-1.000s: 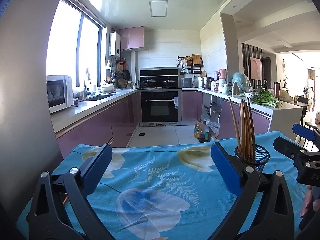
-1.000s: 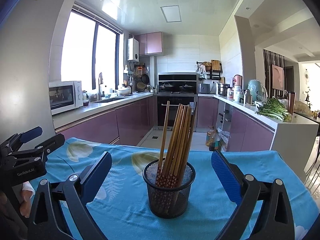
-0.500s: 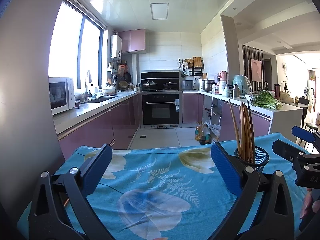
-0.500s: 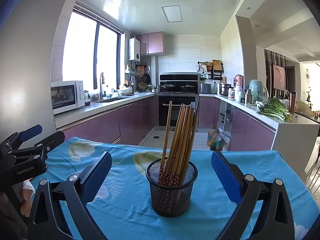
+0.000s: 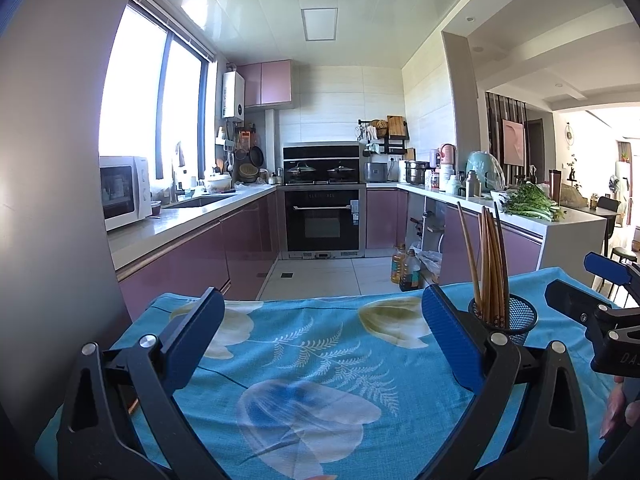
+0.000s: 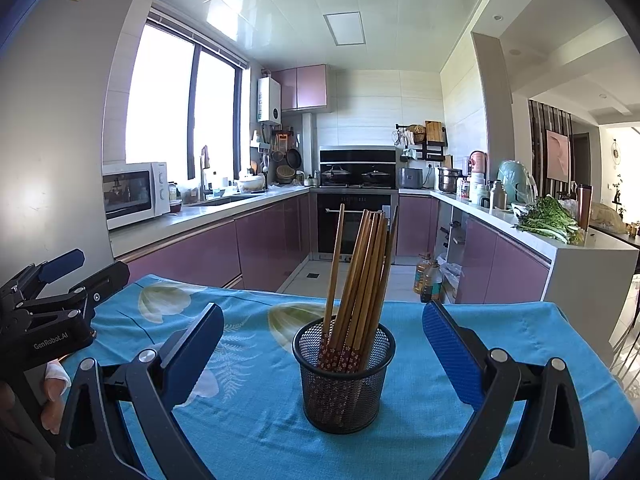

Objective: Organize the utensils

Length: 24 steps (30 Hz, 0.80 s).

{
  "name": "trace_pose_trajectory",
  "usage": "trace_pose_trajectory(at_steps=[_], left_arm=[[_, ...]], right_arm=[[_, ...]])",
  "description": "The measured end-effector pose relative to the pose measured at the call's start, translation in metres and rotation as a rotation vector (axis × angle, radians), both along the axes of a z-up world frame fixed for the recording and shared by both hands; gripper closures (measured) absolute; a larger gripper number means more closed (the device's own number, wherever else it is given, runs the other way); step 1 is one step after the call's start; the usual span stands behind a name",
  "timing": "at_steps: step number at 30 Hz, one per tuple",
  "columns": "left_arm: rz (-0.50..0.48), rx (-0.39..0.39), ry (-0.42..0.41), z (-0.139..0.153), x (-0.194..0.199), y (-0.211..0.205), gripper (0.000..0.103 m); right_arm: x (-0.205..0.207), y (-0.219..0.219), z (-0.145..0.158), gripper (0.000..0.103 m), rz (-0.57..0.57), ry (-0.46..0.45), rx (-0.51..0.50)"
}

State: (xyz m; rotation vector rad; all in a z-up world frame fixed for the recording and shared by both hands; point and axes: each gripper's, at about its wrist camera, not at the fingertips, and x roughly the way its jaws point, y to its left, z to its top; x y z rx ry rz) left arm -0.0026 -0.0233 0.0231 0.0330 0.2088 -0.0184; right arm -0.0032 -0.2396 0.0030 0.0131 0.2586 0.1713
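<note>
A black mesh cup [image 6: 344, 376] stands upright on the blue floral tablecloth [image 6: 256, 412], holding several wooden chopsticks [image 6: 360, 268] that lean right. My right gripper [image 6: 322, 344] is open and empty, its blue pads either side of the cup, a little short of it. My left gripper [image 5: 320, 328] is open and empty over bare cloth [image 5: 304, 380]. In the left wrist view the cup [image 5: 516, 318] with chopsticks [image 5: 490, 264] sits behind the right pad, and the right gripper [image 5: 592, 304] shows at the right edge. The left gripper [image 6: 52, 300] shows at the left of the right wrist view.
The table's far edge [image 6: 360, 302] drops to the kitchen floor, where oil bottles [image 6: 428, 278] stand. A grey wall or fridge side [image 5: 52, 200] is close on the left. Purple cabinets and counters lie beyond.
Both views have tilted up slightly and eased back; the cup sits a little lower and farther in frame. Both grippers stay open and empty.
</note>
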Motion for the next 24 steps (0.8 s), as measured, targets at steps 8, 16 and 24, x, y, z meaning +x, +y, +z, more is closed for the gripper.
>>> trace_pose_trajectory(at_steps=[8, 16, 24], left_arm=[[0.003, 0.0, 0.002, 0.0011, -0.0011, 0.0011, 0.006], [0.007, -0.001, -0.001, 0.0019, -0.0016, 0.0016, 0.006], [0.007, 0.0, 0.0, 0.0016, -0.0017, 0.001, 0.006]], right_arm=[[-0.0001, -0.0002, 0.0001, 0.007, 0.0, 0.001, -0.001], [0.0, 0.0003, 0.0007, 0.007, -0.001, 0.0, 0.0], [-0.0001, 0.0003, 0.0014, 0.007, -0.001, 0.001, 0.001]])
